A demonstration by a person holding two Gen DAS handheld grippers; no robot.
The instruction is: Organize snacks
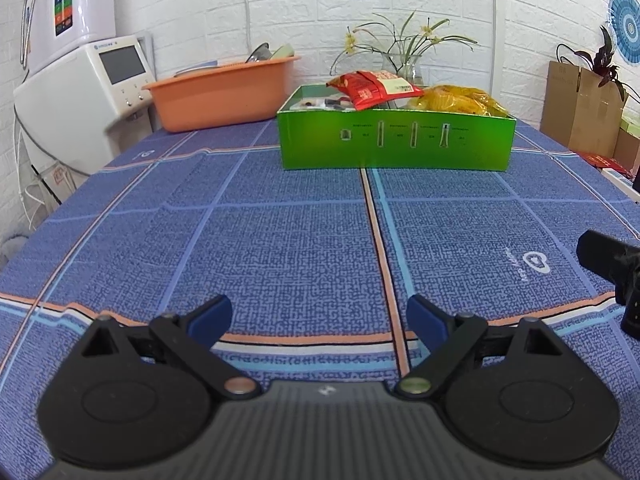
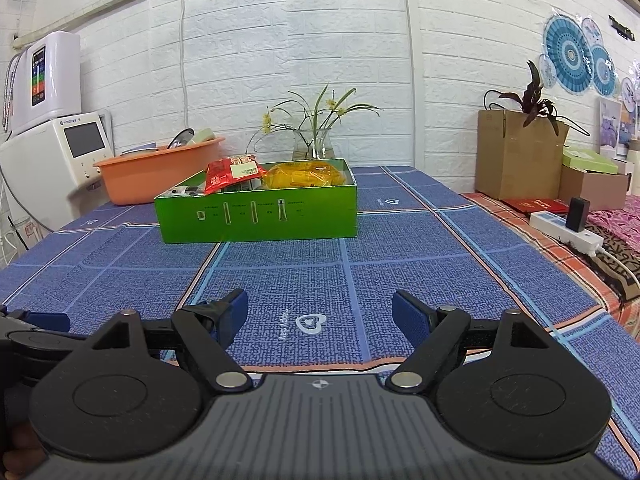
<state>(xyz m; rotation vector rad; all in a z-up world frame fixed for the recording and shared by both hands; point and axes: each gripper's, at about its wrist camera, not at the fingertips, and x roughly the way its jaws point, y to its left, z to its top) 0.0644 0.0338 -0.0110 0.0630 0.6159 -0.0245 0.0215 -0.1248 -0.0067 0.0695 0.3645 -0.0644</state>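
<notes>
A green box stands on the blue tablecloth toward the far side; it also shows in the right wrist view. Inside it lie a red snack packet, a yellow snack bag and small dark items at the left end. My left gripper is open and empty, low over the near part of the table. My right gripper is open and empty too, beside the left one. Part of the right gripper shows at the right edge of the left wrist view.
An orange basin with dishes sits at the far left, next to a white appliance. A glass vase with plants stands behind the box. Cardboard boxes and a white power strip lie at the right.
</notes>
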